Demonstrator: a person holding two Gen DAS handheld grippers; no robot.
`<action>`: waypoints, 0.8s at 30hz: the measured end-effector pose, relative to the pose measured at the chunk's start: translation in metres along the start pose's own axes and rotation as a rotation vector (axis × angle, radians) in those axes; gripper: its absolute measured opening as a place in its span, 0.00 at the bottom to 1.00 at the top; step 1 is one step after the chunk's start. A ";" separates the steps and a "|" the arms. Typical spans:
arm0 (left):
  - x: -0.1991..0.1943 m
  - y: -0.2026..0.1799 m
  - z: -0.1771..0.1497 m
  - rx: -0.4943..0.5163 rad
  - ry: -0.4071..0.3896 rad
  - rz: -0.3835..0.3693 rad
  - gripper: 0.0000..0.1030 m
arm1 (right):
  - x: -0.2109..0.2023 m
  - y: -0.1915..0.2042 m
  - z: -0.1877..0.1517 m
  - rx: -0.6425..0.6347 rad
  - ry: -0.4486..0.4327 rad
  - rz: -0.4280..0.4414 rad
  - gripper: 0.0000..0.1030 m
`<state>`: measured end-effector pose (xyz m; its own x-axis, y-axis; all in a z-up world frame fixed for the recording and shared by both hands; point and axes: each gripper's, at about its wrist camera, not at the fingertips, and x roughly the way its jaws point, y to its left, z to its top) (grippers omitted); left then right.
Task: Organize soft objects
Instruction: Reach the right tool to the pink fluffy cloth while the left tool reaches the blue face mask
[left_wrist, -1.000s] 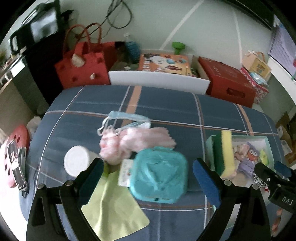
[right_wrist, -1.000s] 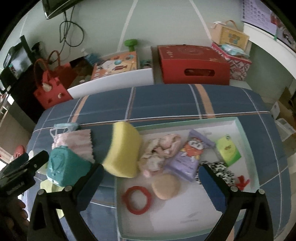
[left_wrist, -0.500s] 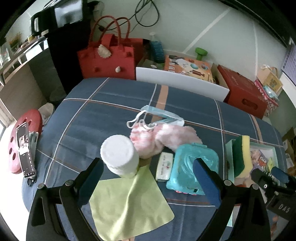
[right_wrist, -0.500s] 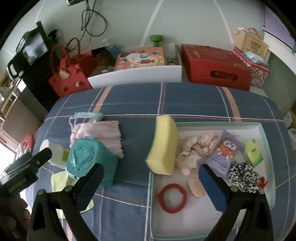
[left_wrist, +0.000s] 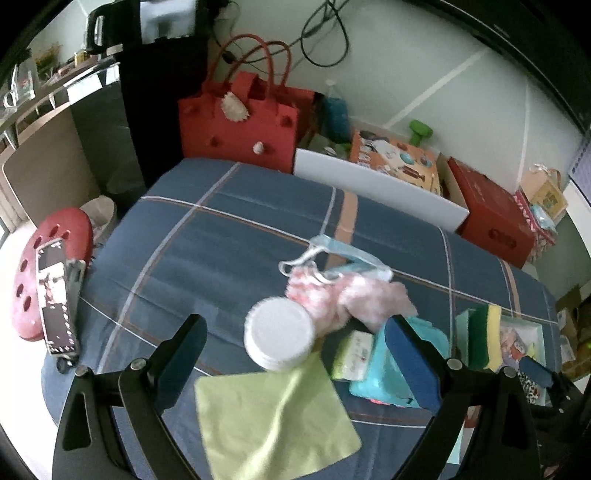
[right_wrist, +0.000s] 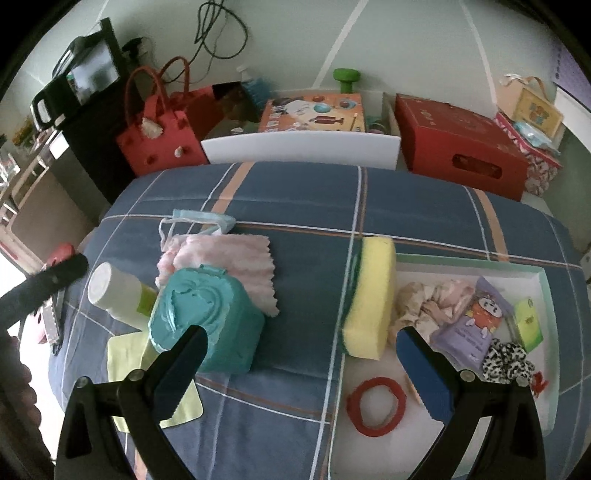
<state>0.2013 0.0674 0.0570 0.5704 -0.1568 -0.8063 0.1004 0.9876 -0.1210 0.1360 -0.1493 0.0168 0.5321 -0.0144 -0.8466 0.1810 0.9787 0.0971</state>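
The yellow sponge (right_wrist: 369, 299) is being seen standing on edge against the near-left rim of the pale green tray (right_wrist: 543, 275), half on the blue plaid cloth (right_wrist: 303, 206); its green scouring face is being shown only in the left wrist view (left_wrist: 484, 334). The tray's contents are being revealed by the right wrist view alone: a crumpled pink-beige cloth (right_wrist: 432, 301) just beside the sponge, a purple packet (right_wrist: 480, 325), a green packet (right_wrist: 530, 325), a spotted scrunchie (right_wrist: 508, 360) and a red ring (right_wrist: 376, 406) nearest the camera. Left of the sponge, well apart, a teal wipes pack (right_wrist: 205, 317) is being seen with a pink towel (right_wrist: 236, 258) behind it and a face mask (right_wrist: 201, 221) further back. The white bottle (left_wrist: 279, 338), the lime cloth (left_wrist: 273, 417) in front of it and a small wipes packet (left_wrist: 351, 354) are being shown clearly only by the left wrist view. The left gripper (left_wrist: 295, 354) is being held wide apart above the bottle and cloth, gripping nothing; the right gripper (right_wrist: 301, 365) is likewise being held wide, with nothing between its fingers. Beyond the cloth, a red felt bag (left_wrist: 240, 125), a white bin (right_wrist: 303, 146) and a red box (right_wrist: 461, 144) are being seen against a pale wall
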 end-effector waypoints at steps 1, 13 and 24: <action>-0.001 0.004 0.002 0.005 -0.002 0.011 0.94 | 0.002 0.001 0.000 -0.002 0.005 0.004 1.00; 0.011 0.037 0.045 0.158 0.013 0.087 0.94 | 0.010 0.016 0.037 -0.053 0.041 0.035 1.00; 0.060 0.035 0.087 0.122 0.109 -0.056 0.94 | 0.063 0.033 0.086 -0.048 0.192 0.161 1.00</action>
<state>0.3104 0.0919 0.0545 0.4698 -0.2025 -0.8592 0.2311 0.9676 -0.1017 0.2465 -0.1359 0.0121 0.3832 0.1769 -0.9066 0.0649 0.9739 0.2175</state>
